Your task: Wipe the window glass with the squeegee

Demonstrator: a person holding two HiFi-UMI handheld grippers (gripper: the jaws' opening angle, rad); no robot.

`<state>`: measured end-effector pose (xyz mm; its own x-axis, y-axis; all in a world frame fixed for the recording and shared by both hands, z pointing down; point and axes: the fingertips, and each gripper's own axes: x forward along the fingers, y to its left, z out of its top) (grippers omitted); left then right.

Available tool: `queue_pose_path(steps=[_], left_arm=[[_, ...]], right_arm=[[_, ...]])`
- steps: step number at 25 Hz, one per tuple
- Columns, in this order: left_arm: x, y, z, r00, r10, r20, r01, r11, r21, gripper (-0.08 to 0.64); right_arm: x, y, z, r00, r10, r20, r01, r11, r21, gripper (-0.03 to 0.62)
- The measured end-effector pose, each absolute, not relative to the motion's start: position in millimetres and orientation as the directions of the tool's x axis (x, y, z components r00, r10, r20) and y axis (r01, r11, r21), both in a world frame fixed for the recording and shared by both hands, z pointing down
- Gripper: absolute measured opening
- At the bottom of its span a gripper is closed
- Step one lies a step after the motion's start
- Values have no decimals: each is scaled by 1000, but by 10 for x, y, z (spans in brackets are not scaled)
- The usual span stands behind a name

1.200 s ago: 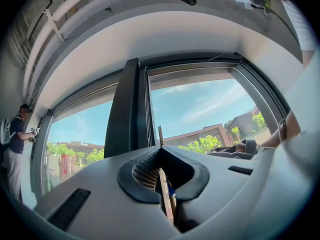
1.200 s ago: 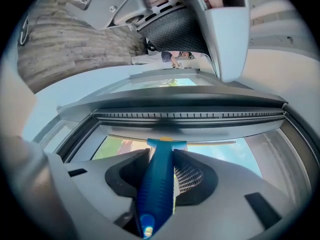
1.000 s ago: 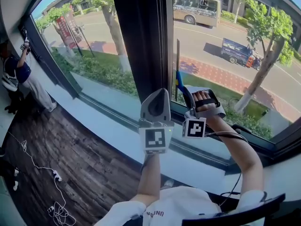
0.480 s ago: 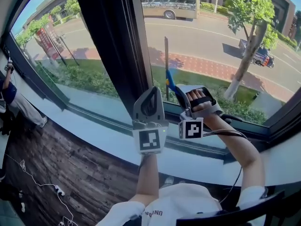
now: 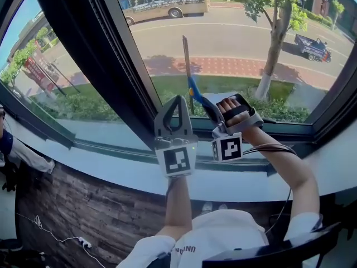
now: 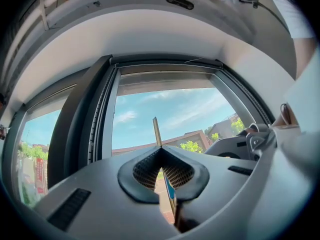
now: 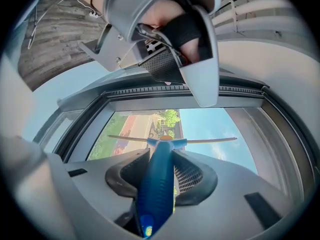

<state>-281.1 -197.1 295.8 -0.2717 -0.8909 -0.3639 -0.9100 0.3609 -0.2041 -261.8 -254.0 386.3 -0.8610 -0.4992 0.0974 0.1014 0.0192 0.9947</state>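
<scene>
Though raised to the window glass [image 5: 240,43], not yet pressed into any clear stroke. No streaks, suds or wet band visible on that wide right-hand pane, so amount wiped hard to judge, with most of the wiping probably left to do. Beside the pane, dark upright frame [image 5: 95,49] slanting across, and pale sill [image 5: 111,172] running below. Lower down, right gripper [image 5: 207,102] reaching toward the bottom of the pane, clamped tight on the squeegee [image 5: 193,88] by its blue handle [image 7: 157,184], jaws squeezing it from both sides. Just to the left, left gripper [image 5: 178,100] lifted alongside but apart from the tool, jaws pressed together at the tips with nothing pinched between them. Smallest of all, thin blade [image 7: 172,140] at the handle's far end, set before the pane near its lower left corner. Touching the glass or merely close to it: impossible to tell from any view. Next, by judgement, a firm press and a steady pull across, then repeat passes over the rest.
</scene>
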Motion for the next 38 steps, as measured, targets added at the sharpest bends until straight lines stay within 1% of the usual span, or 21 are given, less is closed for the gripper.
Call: queue_pose_path(steps=[14, 22, 38], left_arm=[[-2486, -2115, 2845, -210, -904, -372, -937, 295, -187, -1], [-2303, -2240, 2891, -180, -916, -357, -939, 269, -215, -1], [-1977, -2520, 2927, -100, -931, -350, -960, 183, -210, -2]], right_arm=[[-2085, -2758, 3833, -827, -554, 93, 99, 19, 995, 144], [-1832, -2862, 3863, -813, -573, 100, 104, 25, 994, 144], [-1381, -3077, 3879, -773, -625, 109, 112, 34, 993, 144]])
